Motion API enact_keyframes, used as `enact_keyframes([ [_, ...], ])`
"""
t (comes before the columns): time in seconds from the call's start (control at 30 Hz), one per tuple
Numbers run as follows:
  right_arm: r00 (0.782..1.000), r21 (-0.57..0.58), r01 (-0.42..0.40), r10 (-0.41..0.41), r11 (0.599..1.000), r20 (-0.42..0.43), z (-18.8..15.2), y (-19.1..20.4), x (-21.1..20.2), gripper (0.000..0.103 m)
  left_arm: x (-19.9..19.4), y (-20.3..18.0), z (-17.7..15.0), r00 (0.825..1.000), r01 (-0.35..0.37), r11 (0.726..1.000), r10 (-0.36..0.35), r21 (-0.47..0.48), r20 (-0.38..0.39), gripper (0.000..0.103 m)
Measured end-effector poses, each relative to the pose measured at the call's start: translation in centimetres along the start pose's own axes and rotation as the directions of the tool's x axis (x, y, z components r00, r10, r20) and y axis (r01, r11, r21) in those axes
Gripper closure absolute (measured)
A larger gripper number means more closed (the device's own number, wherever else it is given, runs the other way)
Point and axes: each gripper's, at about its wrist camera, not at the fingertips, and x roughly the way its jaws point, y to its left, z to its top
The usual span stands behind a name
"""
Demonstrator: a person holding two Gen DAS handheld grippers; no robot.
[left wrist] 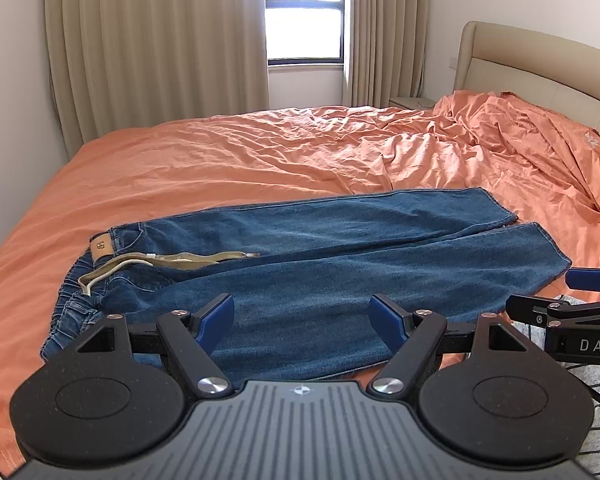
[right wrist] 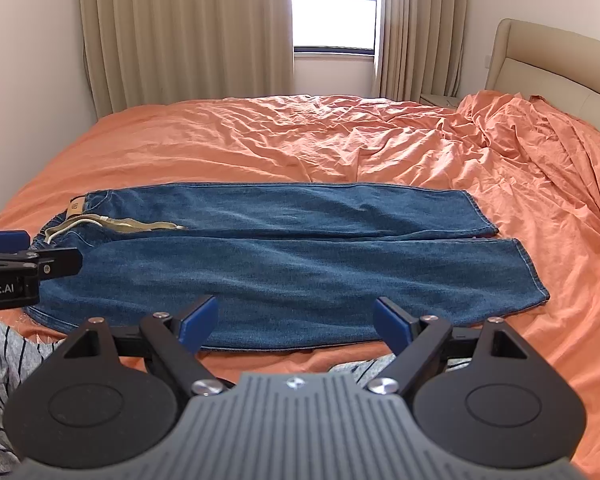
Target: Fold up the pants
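We saw the blue jeans (right wrist: 284,256) lying flat across the orange bedsheet (right wrist: 260,140), waistband to the left, legs side by side; our left gripper (left wrist: 302,318) hovered over the near leg, jaws wide apart and empty; our right gripper (right wrist: 296,320) likewise stood spread, gripping nothing.

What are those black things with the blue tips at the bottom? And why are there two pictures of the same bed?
Those are two grabbing tools that a person holds, one in each hand. Each has a camera looking along its jaws, so you get two pictures. One shows the left gripper, the other the right gripper. Each tool also peeks into the other's picture at the side. A pair of blue jeans lies spread flat on the bed's orange sheet, waistband to the left, with a beige drawstring. Both tools have their jaws wide open above the jeans' near edge. Nothing is held yet, so the folding has not begun.
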Motion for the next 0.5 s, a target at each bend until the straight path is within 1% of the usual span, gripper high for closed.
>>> enact_keyframes([
  [0.5, 1.0, 0.001, -0.005, 0.005, 1.0, -0.017, -0.12, 0.21, 0.52, 0.022, 0.05, 0.26, -0.33, 1.0, -0.003, 1.0, 0.003, -0.007, -0.009, 0.013],
])
